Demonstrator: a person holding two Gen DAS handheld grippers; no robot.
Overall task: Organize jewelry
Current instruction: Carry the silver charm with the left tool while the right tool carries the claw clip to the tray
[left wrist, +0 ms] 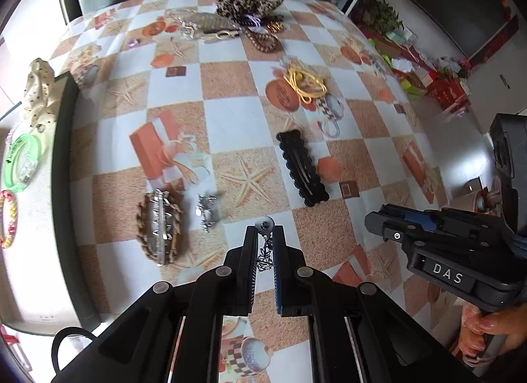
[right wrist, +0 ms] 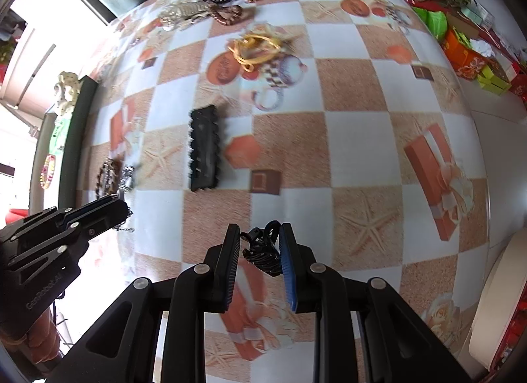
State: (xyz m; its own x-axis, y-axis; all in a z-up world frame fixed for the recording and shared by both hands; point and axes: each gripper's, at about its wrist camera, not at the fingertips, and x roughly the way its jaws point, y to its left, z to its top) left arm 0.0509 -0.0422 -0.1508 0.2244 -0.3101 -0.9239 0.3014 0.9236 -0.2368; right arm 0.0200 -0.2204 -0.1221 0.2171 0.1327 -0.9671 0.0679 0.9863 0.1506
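- Between the left gripper [left wrist: 264, 234] fingers hangs a silver drop earring [left wrist: 265, 248], pinched loosely; its chain could slip out.
- Right gripper [right wrist: 259, 244] nips a black ornament [right wrist: 262, 252] above the worktop [right wrist: 362, 139]; any jolt drops it.

A table [left wrist: 230, 79] covered with a checkered cloth printed with starfish and gift boxes carried the loose items. Near centre lay a black hair clip [left wrist: 302, 168]. At one o'clock from it sat a tangle of yellow cord [left wrist: 304, 83]. At eight o'clock lay a braided brown barrette [left wrist: 160, 227], with a small silver clip [left wrist: 207, 212] just beside it. At twelve o'clock, by the far edge, a leopard-print scrunchie [left wrist: 243, 2] topped a heap of accessories. A dark-rimmed tray [left wrist: 62, 165] bordered the nine o'clock side.
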